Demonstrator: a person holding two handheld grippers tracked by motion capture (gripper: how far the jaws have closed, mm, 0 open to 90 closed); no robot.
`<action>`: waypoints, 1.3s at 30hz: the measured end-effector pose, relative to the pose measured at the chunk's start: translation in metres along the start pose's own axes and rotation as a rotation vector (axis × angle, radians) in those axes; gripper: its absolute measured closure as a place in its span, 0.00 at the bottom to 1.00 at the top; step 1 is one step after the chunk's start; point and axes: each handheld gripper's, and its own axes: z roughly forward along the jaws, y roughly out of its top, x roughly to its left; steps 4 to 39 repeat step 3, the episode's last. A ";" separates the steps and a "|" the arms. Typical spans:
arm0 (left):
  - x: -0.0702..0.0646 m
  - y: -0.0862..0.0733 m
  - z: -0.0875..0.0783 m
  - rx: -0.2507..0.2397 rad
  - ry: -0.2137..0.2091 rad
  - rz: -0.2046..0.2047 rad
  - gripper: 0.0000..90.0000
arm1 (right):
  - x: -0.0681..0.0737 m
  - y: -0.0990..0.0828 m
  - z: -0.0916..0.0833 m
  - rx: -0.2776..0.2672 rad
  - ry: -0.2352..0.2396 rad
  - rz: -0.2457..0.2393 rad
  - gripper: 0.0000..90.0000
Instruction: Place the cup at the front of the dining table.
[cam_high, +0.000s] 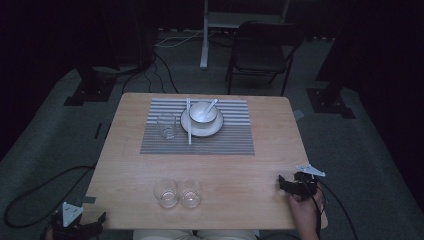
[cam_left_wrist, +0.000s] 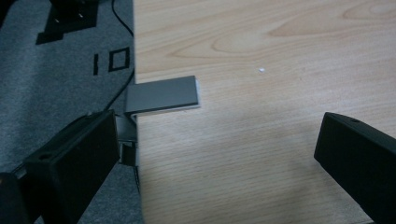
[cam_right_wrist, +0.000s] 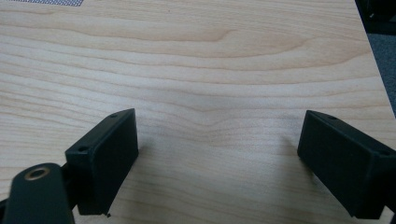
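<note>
Pale wooden bench (cam_high: 240, 165) in a dark room: my left gripper (cam_high: 80, 225) hangs at the near left corner and my right gripper (cam_high: 295, 186) rests at the near right edge, both with jaws wide apart and empty. Between them stand two clear glasses (cam_high: 177, 193), touching; light, slippery, breakable, best gripped across the wall below the rim. Beyond, a striped mat (cam_high: 197, 142) carries a third glass (cam_high: 166, 125) and a bowl (cam_high: 202, 113).

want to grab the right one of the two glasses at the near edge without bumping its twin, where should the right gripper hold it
Grip the right glass across its wall, just below the rim, coming in from the right with the right gripper, whose jaws stand open. The glass is upright and round, its twin, the left glass, stands close on its left, and the table to its right is bare.
</note>
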 end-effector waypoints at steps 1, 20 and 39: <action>-0.001 0.000 0.001 0.005 -0.004 0.004 0.00 | 0.000 0.000 0.000 0.000 0.000 0.000 0.13; -0.002 0.000 0.002 0.015 -0.011 0.010 0.00 | 0.000 0.000 0.000 0.000 0.000 0.000 0.13; -0.002 0.000 0.002 0.015 -0.011 0.010 0.00 | 0.000 0.000 0.000 0.000 0.000 0.000 0.13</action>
